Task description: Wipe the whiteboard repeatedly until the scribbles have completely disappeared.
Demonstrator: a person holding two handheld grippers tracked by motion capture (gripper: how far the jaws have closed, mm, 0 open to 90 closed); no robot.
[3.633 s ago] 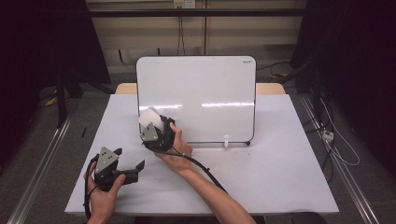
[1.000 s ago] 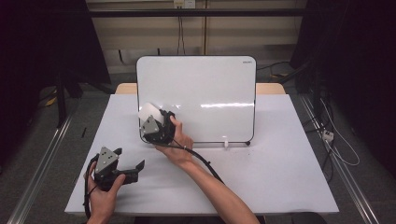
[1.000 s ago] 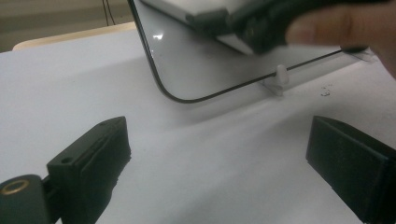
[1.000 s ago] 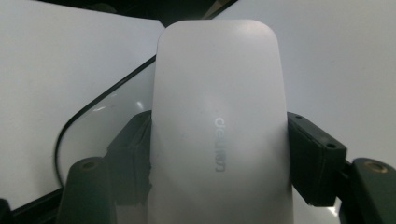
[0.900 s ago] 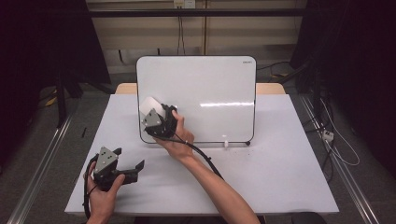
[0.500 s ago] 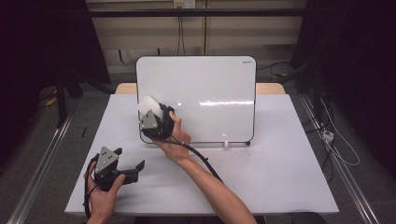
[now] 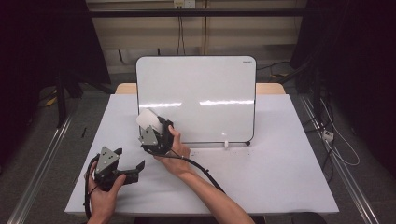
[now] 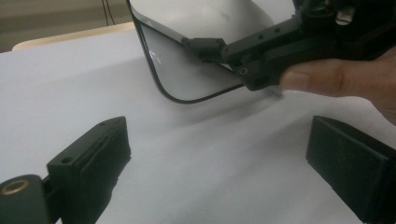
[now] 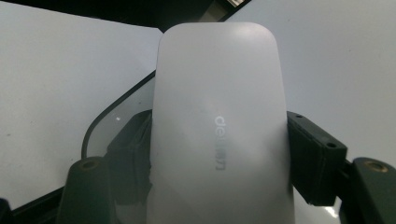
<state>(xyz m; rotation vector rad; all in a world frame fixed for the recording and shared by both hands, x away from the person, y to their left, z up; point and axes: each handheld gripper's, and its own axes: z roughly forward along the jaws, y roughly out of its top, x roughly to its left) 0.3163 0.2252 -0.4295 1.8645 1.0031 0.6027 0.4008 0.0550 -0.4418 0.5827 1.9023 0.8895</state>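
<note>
A white whiteboard (image 7: 196,93) stands upright at the back of the white table (image 7: 280,163). My right gripper (image 7: 150,126) is shut on a white eraser (image 7: 148,119), which lies against the board's lower left corner. In the right gripper view the eraser (image 9: 219,93) sits gripped between both black jaws, with the board's dark rim (image 9: 100,121) behind it. My left gripper (image 7: 130,158) rests low on the table's front left with its jaws wide apart and nothing between them. In the left gripper view (image 8: 233,158) it faces the board's corner (image 8: 182,70) and the right gripper (image 8: 280,46).
A small white piece (image 7: 225,144) stands at the board's bottom edge, right of centre. The right gripper's black cable (image 7: 205,172) trails across the table toward the front edge. Open table surface lies to the right. Dark curtains and floor cables (image 7: 336,140) surround the table.
The right gripper with the eraser shifted slightly up along the board's lower left corner, then back down a little. The left gripper stayed put.
</note>
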